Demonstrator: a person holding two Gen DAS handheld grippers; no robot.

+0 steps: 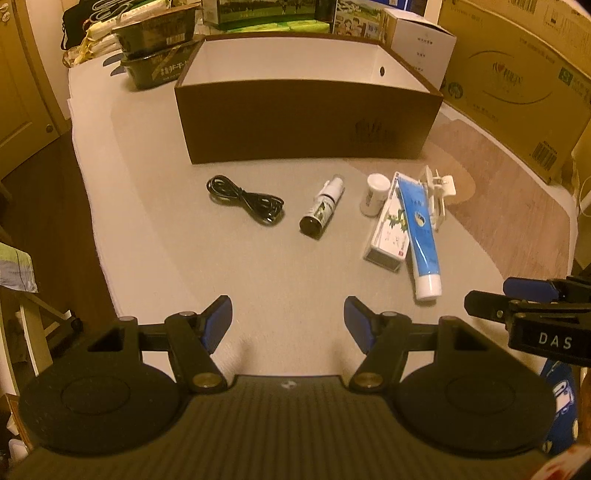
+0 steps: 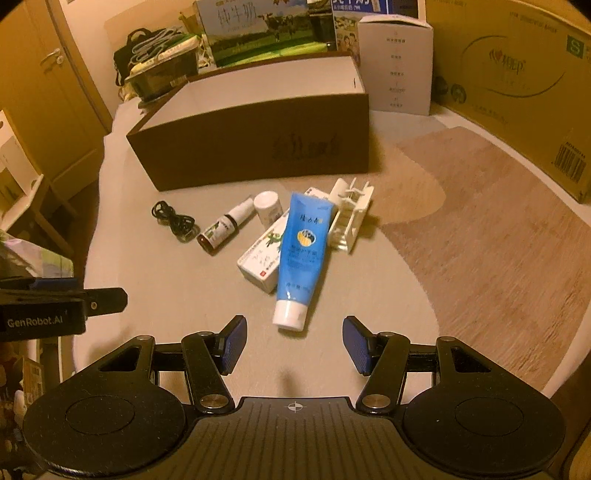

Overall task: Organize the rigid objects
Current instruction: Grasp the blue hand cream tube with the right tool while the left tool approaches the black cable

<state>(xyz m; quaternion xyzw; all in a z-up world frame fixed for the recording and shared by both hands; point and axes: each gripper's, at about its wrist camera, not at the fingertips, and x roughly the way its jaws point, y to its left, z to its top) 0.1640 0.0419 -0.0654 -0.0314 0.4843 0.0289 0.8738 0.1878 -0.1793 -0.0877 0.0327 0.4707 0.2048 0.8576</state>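
An open brown box (image 1: 306, 122) (image 2: 255, 144) with a white inside stands at the back of the table. In front of it lie a coiled black cable (image 1: 245, 199) (image 2: 175, 221), a small dark spray bottle (image 1: 321, 210) (image 2: 221, 230), a white jar (image 1: 375, 194) (image 2: 269, 208), a white carton (image 1: 388, 236) (image 2: 264, 258), a blue tube (image 1: 419, 236) (image 2: 301, 254) resting on the carton, and a white plastic clip (image 1: 437, 195) (image 2: 349, 218). My left gripper (image 1: 288, 325) is open and empty, short of the objects. My right gripper (image 2: 293, 343) is open and empty, just before the tube's white cap.
Stacked dark trays (image 1: 159, 48), milk cartons (image 2: 258, 33), a white box (image 2: 397, 62) and a large cardboard box (image 2: 517, 85) crowd the back and right. The table edge (image 1: 92, 206) drops off on the left. The right gripper shows in the left wrist view (image 1: 535, 314).
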